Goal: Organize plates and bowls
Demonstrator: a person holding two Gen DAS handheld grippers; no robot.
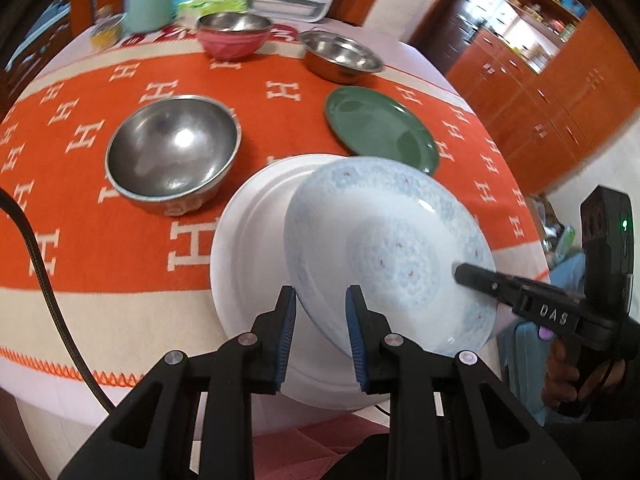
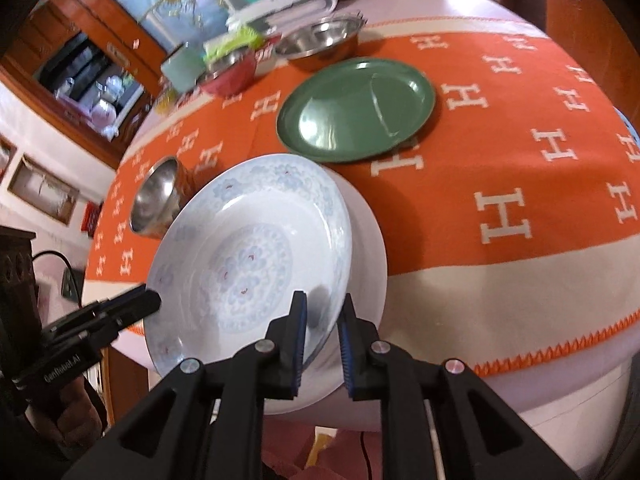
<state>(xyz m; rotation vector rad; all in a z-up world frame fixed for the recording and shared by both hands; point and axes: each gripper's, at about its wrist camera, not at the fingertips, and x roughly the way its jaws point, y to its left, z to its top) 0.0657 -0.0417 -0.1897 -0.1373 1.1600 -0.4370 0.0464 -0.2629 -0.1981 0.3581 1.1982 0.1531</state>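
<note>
At six o'clock on the orange cloth, both the left gripper and right gripper clench the patterned plate, tilted over the white plate; the green plate at one o'clock and three steel bowls are unstacked.
</note>
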